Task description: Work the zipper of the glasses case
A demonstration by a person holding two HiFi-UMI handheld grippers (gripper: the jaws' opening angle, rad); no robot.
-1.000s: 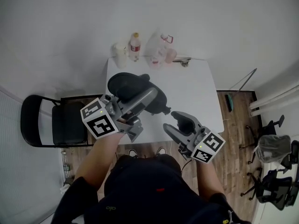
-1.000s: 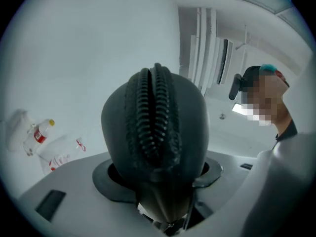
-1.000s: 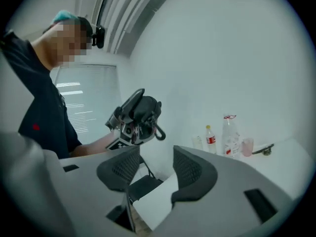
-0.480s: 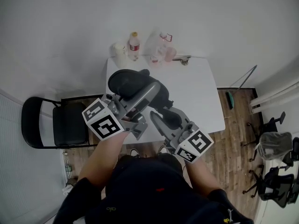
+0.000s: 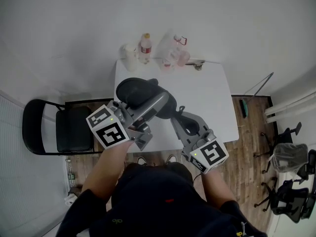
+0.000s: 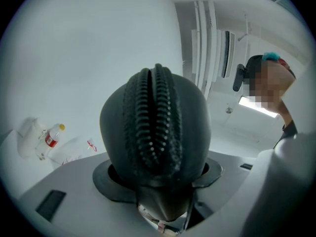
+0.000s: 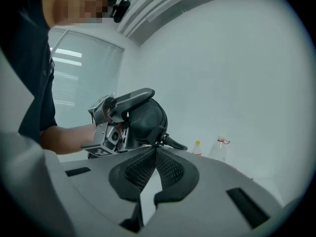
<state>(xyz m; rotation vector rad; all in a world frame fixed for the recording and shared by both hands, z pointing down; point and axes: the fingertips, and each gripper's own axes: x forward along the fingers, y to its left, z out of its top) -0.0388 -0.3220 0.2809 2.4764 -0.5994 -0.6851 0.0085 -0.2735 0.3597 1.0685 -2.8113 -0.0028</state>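
My left gripper [image 5: 157,101] is clamped across the black glasses case [image 5: 136,90], over the white table [image 5: 210,95] at centre frame. In its own view the case fills the middle and covers most of both pads. My right gripper [image 7: 157,148] has its jaws pinched together on the zipper pull [image 7: 174,143] at the case's lower right edge. The head view shows that pinch only as a dark blur.
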